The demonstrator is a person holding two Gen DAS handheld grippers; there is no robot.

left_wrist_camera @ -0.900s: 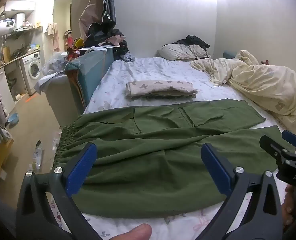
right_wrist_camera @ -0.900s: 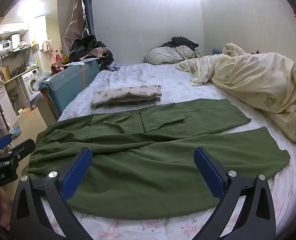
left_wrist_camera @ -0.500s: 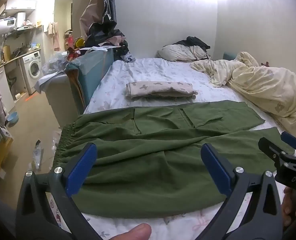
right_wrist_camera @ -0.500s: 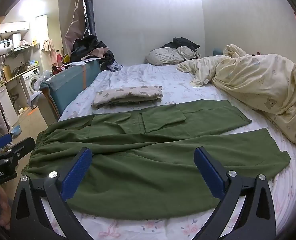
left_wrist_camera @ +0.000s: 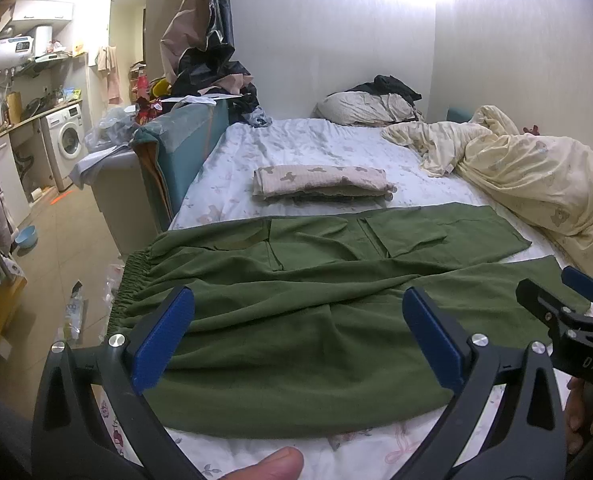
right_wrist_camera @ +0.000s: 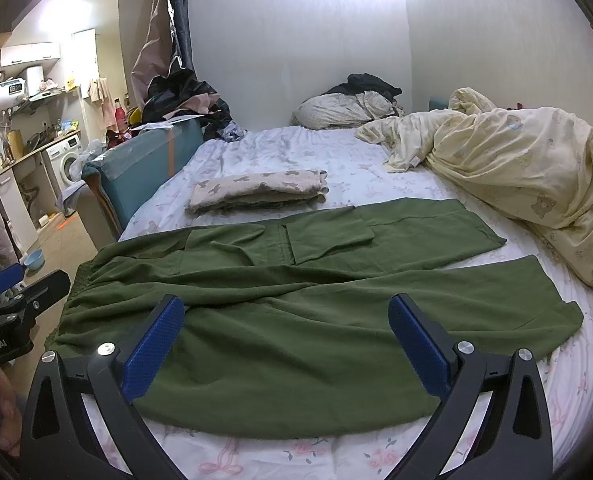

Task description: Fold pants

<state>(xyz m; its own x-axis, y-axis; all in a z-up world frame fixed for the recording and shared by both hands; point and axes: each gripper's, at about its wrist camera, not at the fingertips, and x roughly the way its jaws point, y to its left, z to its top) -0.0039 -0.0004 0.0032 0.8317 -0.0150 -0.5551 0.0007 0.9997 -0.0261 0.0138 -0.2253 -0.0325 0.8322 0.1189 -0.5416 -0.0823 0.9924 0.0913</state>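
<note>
Left wrist view: left claw (left_wrist_camera: 298,336) spread wide, blue pads holding nothing, hovering over the near hem side of the olive-green cloth pants (left_wrist_camera: 316,300). Pants lie flat across the floral-print bed (left_wrist_camera: 296,148), elastic waistband at the bed's left edge, legs running right. Right claw (left_wrist_camera: 568,300) enters at the right border, only partly seen. A thumb tip shows at the bottom edge. Beyond the pants: folded beige patterned cloth (left_wrist_camera: 320,182), crumpled pale-yellow duvet (left_wrist_camera: 536,172). Only this view shows the floor beside the bed clearly.

Right wrist view: right claw (right_wrist_camera: 286,340) also wide and empty, above the near pant leg (right_wrist_camera: 336,340). Both leg ends visible here, apart. Left claw (right_wrist_camera: 12,284) at the left border, cut off. White washing machine (right_wrist_camera: 66,160) small, blurred.
</note>
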